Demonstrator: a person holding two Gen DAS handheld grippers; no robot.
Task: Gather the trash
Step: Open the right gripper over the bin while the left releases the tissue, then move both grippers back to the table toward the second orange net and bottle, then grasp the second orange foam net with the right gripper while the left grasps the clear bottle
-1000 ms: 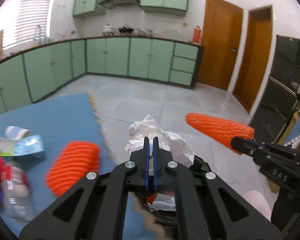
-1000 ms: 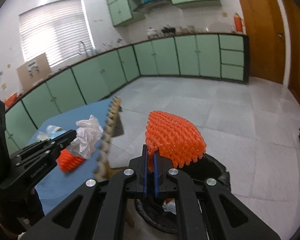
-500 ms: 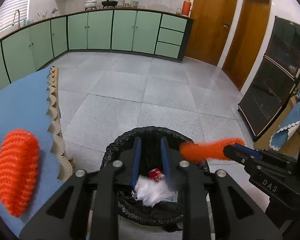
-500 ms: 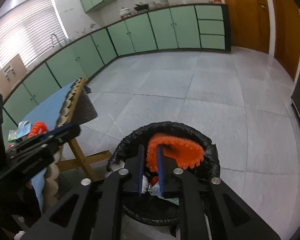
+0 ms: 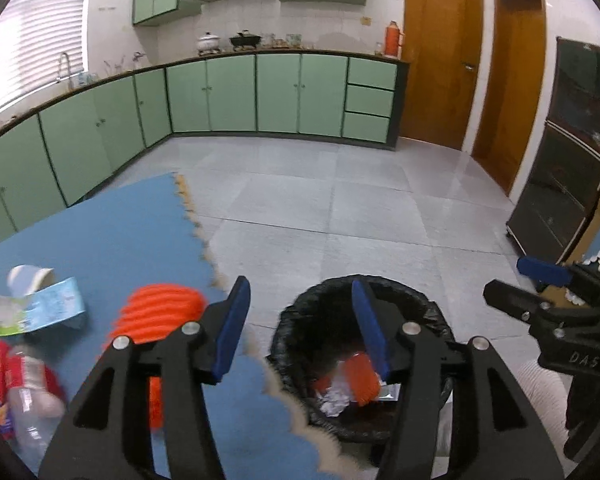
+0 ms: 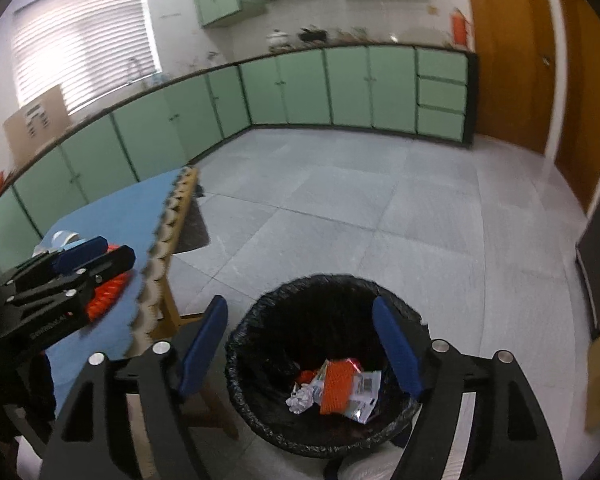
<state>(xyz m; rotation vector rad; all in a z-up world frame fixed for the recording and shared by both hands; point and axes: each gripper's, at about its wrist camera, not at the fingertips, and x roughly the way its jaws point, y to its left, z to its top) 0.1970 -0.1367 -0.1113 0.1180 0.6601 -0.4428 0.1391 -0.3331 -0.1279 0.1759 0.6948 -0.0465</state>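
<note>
The clear plastic bottle with a red label (image 5: 18, 396) at the near left is motion-blurred and cut off by the picture's edge.

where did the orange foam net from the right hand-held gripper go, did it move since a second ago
Yes. The orange foam net has dropped from between the right hand-held gripper jaws, which have just been opening, into the black trash bin and lies on the trash inside.

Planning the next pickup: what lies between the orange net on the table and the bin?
Only bare blue tablecloth and its scalloped edge separate orange net from bin, in the left wrist view.
</note>
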